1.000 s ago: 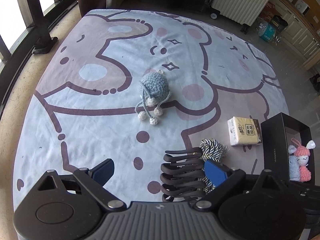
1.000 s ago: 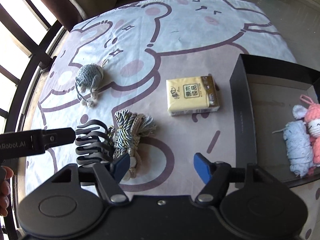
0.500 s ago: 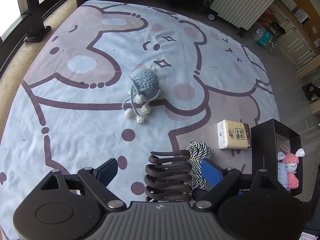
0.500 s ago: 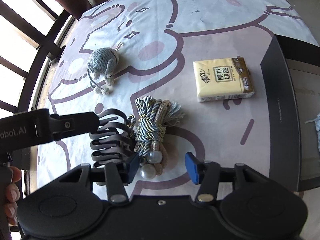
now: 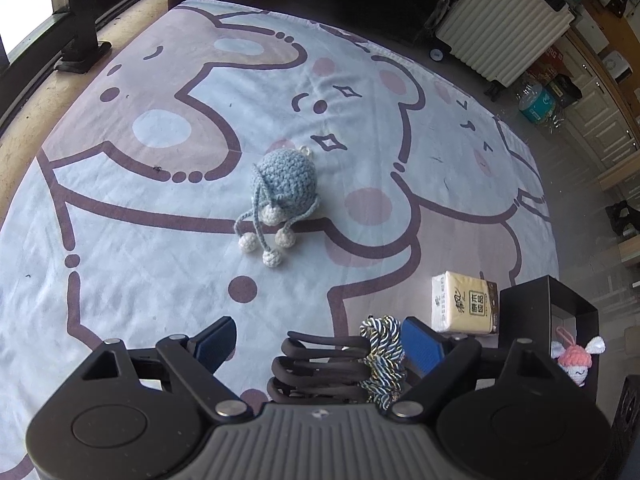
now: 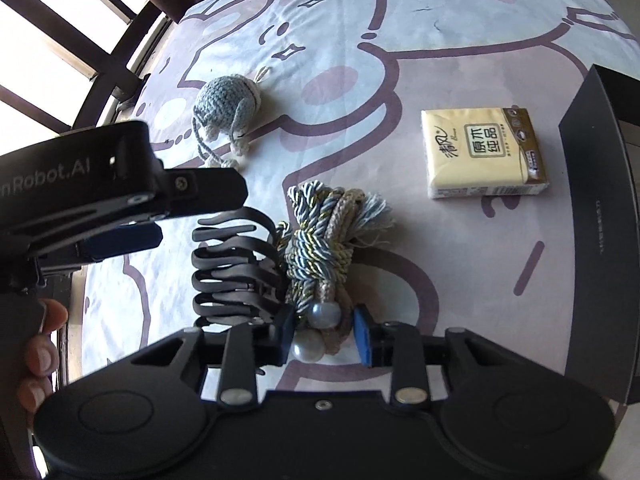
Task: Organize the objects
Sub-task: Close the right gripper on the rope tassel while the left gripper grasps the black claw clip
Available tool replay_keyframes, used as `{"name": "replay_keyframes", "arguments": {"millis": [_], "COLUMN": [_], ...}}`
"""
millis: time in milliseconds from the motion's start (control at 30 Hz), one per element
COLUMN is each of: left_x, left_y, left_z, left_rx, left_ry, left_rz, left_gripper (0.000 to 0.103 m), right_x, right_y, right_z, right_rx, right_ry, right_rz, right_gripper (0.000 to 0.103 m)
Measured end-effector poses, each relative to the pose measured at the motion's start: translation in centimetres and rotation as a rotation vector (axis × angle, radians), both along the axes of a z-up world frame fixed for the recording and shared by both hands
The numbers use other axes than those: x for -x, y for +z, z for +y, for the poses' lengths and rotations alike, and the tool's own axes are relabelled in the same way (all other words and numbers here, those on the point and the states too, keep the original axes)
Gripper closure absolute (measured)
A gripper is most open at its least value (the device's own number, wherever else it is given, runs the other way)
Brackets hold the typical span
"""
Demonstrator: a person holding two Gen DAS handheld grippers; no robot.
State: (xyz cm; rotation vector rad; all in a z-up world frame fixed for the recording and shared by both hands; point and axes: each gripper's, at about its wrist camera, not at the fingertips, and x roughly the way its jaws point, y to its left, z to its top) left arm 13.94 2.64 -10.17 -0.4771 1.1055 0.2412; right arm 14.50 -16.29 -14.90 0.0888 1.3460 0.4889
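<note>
A black claw hair clip [image 5: 320, 364] [image 6: 236, 268] lies on the cartoon-print sheet [image 5: 160, 240], touching a twisted rope bundle [image 5: 380, 356] [image 6: 320, 240] with pearl beads. My left gripper [image 5: 318, 344] points down over both and its jaws are closing; its pads do not press on either. One of its fingers [image 6: 200, 194] shows in the right wrist view. My right gripper [image 6: 324, 336] straddles the rope's beaded end, jaws closing, pads just beside it. A blue-grey crochet toy [image 5: 284, 184] [image 6: 226, 108] lies farther off.
A yellow tissue pack [image 5: 464, 304] [image 6: 484, 152] lies by an open black box [image 5: 548, 312] [image 6: 600, 220] holding a pink doll [image 5: 576, 364]. A white radiator [image 5: 500, 28] stands beyond the sheet, a window railing [image 5: 76, 12] at left. A person's hand [image 6: 40, 340] holds the left gripper.
The right gripper has dropped closer and its jaws have narrowed from wide to just around the rope's beaded end. The left gripper has rolled a little and its jaws have narrowed slightly.
</note>
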Motion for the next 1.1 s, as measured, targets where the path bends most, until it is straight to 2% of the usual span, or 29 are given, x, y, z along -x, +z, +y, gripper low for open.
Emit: {"name": "replay_keyframes", "arguments": {"millis": [300, 600, 833, 967, 1100], "left_x": [-0.4, -0.7, -0.3, 1.1, 3.4], "left_y": [-1.0, -2.0, -1.7, -0.7, 0.4], "left_z": [0.8, 0.5, -0.6, -1.8, -2.6], "left_rx": [-0.059, -0.109, -0.127, -0.159, -0.236], "left_ry": [0.083, 0.072, -0.038, -0.173, -0.303], "left_rz": [0.024, 0.057, 0.119, 0.162, 0.214], "left_gripper": [0.02, 0.02, 0.02, 0.02, 0.019], "right_x": [-0.1, 0.0, 0.3, 0.5, 1.1], "right_y": [1.4, 1.5, 1.5, 1.6, 2.0], "right_z": [-2.8, -3.9, -4.5, -4.6, -4.5], "right_rx": [-0.035, 0.01, 0.03, 0.039, 0.05], "right_ry": [-0.051, -0.053, -0.062, -0.069, -0.062], "right_rz": [-0.02, -0.025, -0.02, -0.02, -0.022], "right_gripper": [0.073, 0.074, 0.074, 0.074, 0.074]}}
